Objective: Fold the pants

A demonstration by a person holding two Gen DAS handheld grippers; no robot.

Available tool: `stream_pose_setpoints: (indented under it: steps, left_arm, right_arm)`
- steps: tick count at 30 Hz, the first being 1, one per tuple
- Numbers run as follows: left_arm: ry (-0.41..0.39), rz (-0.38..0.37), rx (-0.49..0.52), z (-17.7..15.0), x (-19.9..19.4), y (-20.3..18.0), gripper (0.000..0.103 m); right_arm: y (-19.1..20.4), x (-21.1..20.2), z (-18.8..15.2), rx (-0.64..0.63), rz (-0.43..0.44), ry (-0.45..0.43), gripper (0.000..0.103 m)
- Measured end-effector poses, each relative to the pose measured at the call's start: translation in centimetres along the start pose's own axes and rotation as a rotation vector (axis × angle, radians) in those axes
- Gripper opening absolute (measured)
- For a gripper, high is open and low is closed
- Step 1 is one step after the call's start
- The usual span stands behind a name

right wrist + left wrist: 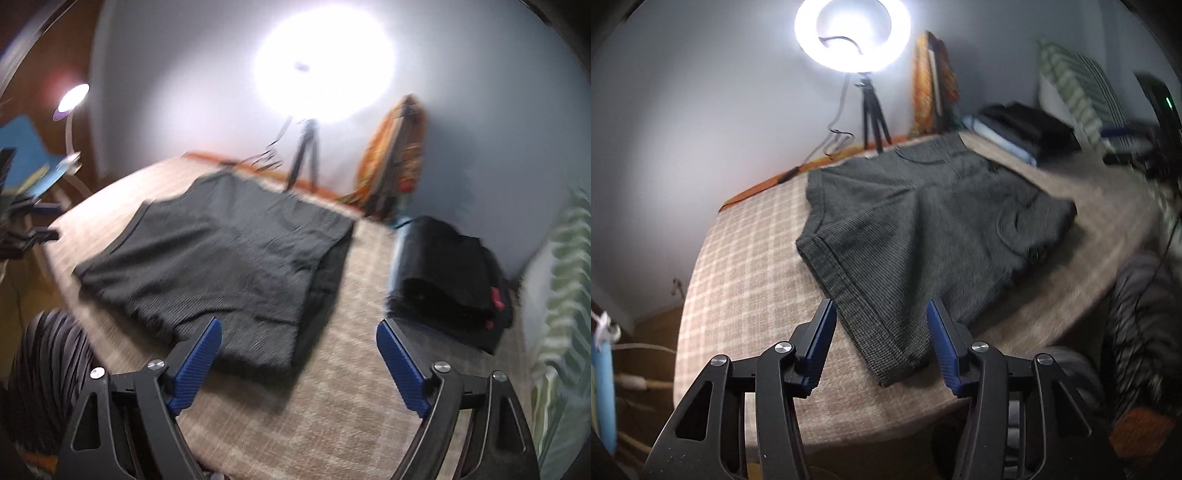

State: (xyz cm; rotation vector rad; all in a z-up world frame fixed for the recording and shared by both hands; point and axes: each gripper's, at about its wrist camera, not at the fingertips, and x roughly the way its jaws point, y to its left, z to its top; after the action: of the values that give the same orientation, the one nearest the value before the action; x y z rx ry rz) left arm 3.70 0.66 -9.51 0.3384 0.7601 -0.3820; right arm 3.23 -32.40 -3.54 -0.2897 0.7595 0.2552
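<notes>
Dark grey ribbed pants (916, 229) lie folded over on a beige checked surface (738, 251). In the left wrist view a hemmed leg end points toward me. My left gripper (881, 306) is open, its blue pads either side of that hem, just above it and holding nothing. In the right wrist view the pants (221, 258) lie ahead and to the left. My right gripper (299, 326) is wide open and empty, above the surface at the pants' near right corner.
A ring light on a tripod (871, 110) stands at the far edge. A stack of folded dark clothes (450, 280) sits right of the pants. A striped pillow (1082, 88) and an orange cloth (932, 85) lean at the wall.
</notes>
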Motion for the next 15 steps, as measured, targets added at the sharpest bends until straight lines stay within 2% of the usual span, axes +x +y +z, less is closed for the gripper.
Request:
stream_pose_setpoints:
  steps: [6,10,15]
  left_arm:
    - [0.046,-0.040,0.080,-0.6,1.6,-0.3,0.035]
    - [0.079,-0.054,0.173,-1.2,2.6,-1.1,0.034]
    - [0.115,-0.092,0.248,-1.8,3.8,-2.0,0.034]
  right_arm:
    - [0.8,2.2,0.5,-0.077,0.100,0.065,0.078]
    - [2.6,4.1,0.1,-0.208,0.139,0.134,0.073]
    - [6.1,6.5,-0.6,-0.377,0.157,0.211,0.073]
